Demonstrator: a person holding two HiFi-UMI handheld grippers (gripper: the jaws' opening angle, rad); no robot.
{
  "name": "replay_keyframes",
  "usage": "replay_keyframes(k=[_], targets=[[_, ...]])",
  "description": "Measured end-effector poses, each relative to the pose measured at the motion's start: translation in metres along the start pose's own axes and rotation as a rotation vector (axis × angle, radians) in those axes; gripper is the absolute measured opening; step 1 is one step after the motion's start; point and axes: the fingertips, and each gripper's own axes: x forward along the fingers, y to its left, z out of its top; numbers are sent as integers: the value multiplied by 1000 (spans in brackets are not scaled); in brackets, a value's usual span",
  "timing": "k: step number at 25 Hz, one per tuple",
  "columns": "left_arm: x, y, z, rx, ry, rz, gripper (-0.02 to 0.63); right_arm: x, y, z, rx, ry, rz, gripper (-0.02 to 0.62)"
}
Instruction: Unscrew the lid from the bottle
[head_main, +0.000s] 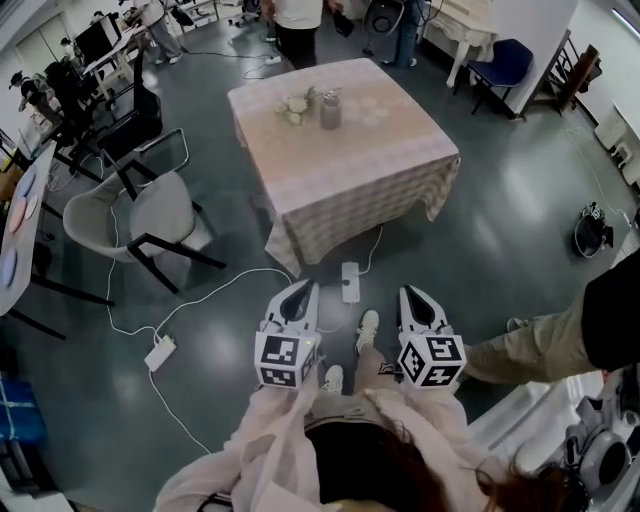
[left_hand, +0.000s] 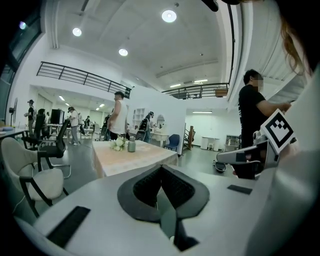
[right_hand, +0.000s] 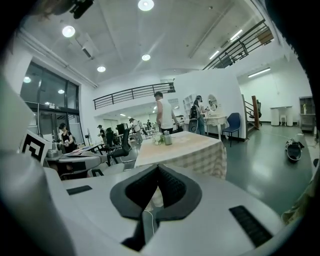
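Bottle (head_main: 330, 108) well ahead of left fingers (head_main: 306, 300) and right fingers (head_main: 418, 302)

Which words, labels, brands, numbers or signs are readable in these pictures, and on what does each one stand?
No words or numbers can be read in any view.
Cube on left gripper: square black-and-white markers, no letters.
Cube on right gripper: the same.
Bottle: too small to show any label.

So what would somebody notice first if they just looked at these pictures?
Probably the left tool and right tool, poking forward side by side low in the head view, both shut and empty. Ahead of them stands a table with a checked cloth, and on it a grey bottle beside white flowers.
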Motion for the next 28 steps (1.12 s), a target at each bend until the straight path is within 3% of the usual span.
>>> replay_keyframes(k=[28], targets=[[154, 47, 44, -13, 9, 108, 26, 152, -79, 58, -2, 34, 103, 14]])
